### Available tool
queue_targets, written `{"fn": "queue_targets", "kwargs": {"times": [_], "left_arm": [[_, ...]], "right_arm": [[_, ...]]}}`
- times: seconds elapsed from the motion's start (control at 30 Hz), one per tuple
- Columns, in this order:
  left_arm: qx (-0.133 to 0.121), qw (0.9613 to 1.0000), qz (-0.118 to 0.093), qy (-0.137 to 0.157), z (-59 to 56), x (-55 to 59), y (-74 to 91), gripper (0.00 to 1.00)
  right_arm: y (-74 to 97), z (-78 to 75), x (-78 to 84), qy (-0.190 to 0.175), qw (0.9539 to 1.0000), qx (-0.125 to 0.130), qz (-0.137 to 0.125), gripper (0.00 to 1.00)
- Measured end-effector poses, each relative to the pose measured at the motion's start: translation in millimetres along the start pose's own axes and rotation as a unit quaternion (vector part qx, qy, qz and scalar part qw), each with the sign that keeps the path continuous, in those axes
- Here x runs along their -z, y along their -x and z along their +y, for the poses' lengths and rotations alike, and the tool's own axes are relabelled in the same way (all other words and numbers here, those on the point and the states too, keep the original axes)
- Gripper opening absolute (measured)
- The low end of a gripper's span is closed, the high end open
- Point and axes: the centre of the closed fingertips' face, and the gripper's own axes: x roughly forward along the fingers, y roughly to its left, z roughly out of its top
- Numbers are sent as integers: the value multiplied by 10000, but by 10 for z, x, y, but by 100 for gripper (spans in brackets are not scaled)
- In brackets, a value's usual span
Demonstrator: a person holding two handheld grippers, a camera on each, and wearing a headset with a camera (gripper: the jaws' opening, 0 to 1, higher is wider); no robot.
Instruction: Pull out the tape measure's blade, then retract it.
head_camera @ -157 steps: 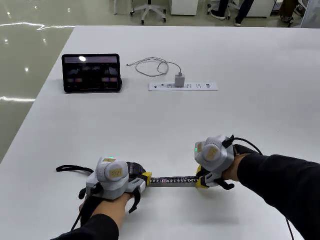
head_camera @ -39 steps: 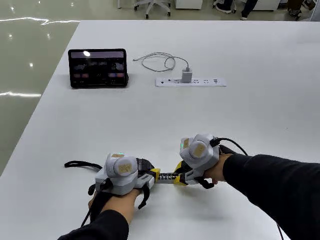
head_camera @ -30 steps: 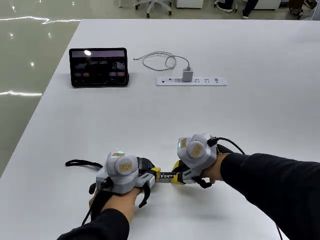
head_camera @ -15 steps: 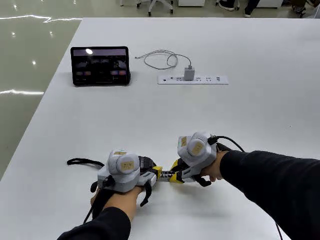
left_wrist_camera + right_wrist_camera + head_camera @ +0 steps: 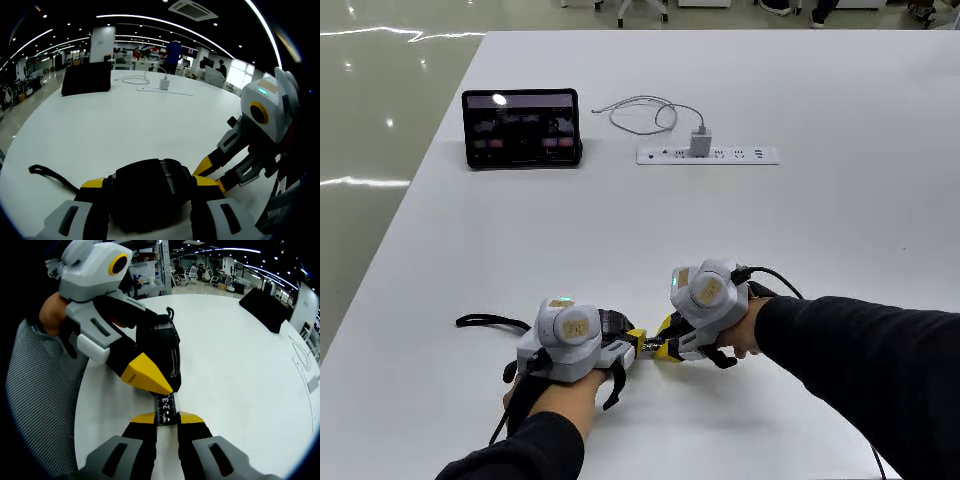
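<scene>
Right gripper (image 5: 165, 418) has closed in on the left one since the earliest frame: the long run of exposed blade is down to a short stub, so I judge the retract nearly done.

Left to right in the head view:
- wrist strap (image 5: 485, 321) trails off to the left, slack on the table (image 5: 770, 230).
- left gripper (image 5: 632, 340), lower middle of frame, jaws clamped across the black tape measure (image 5: 150, 197), which sits on the table between them.
- blade (image 5: 164, 404): short length showing, printed face up, "2 3" readable in the right gripper view.
- right gripper just right of that, jaws pinched on the blade's free end. Yellow tips of the two grippers are nearly touching.

Risks:
- right jaws slip or let go early -> spring snaps the end into the case mouth.
- left gripper's yellow tip sits right over the blade at the mouth; any further closing could make the tips collide or foul the blade.
- off-axis push from the right could buckle the stub or twist the case in the left jaws.

Orientation: case mouth points to frame right, at the right gripper. Blade's long axis runs left-right across the lower frame, tilted slightly, lying flat.

Tablet (image 5: 522, 125) and power strip (image 5: 708, 155) sit well clear in the upper frame.
</scene>
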Motion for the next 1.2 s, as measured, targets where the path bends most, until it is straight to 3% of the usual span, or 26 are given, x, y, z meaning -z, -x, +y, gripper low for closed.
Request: {"fn": "queue_targets", "kwargs": {"times": [1.2], "left_arm": [[152, 9996, -11, 236, 14, -14, 8, 62]], "right_arm": [[-118, 11, -193, 35, 9999, -71, -97, 12]]}}
